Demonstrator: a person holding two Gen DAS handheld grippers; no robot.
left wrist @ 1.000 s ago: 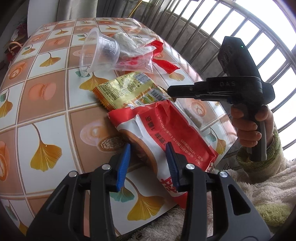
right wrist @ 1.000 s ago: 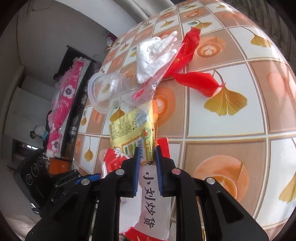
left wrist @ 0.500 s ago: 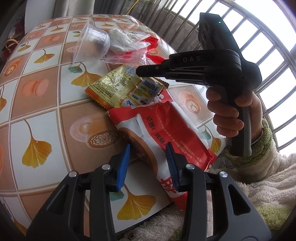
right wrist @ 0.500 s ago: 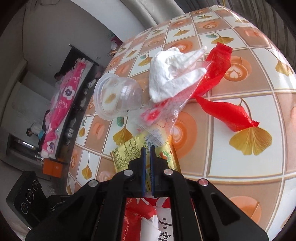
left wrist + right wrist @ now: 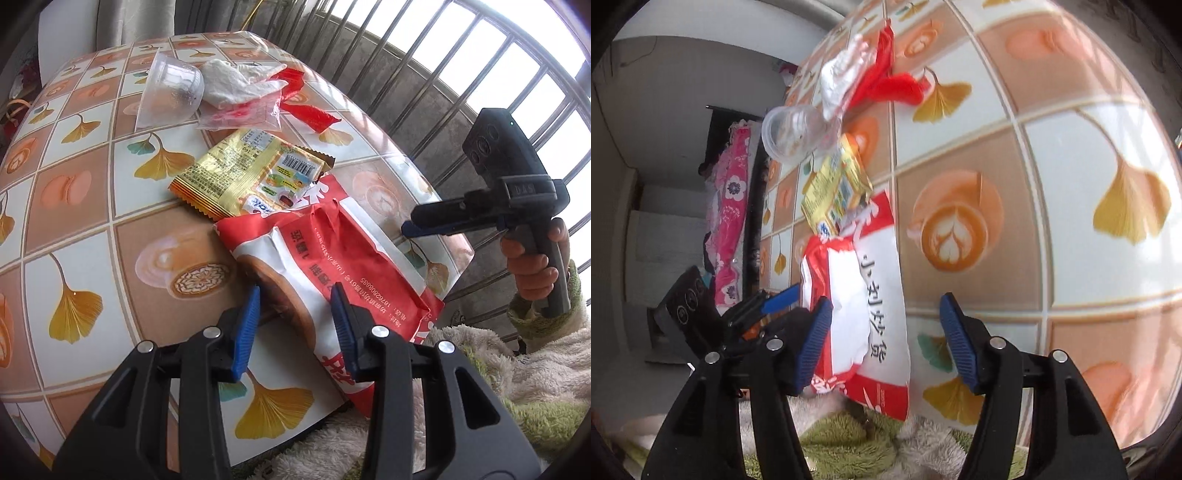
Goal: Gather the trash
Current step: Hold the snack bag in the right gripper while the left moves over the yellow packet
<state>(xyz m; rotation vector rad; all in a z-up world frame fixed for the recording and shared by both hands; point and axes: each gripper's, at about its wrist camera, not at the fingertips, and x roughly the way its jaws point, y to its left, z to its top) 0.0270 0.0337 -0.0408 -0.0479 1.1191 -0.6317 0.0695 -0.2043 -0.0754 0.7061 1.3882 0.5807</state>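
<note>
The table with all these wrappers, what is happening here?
A person is collecting trash from the table with two handheld grippers. The left gripper is open around the near end of the red-and-white snack bag. The right gripper is open and holds nothing. The yellow wrapper, plastic cup and tissue lie farther back.

Left gripper [image 5: 295,325] sits open over the big red snack bag [image 5: 343,266], pads either side of its near end. Yellow wrapper [image 5: 243,173] lies just behind, touching it. Right gripper [image 5: 408,227] hangs off the table [image 5: 92,240] edge, empty.
</note>
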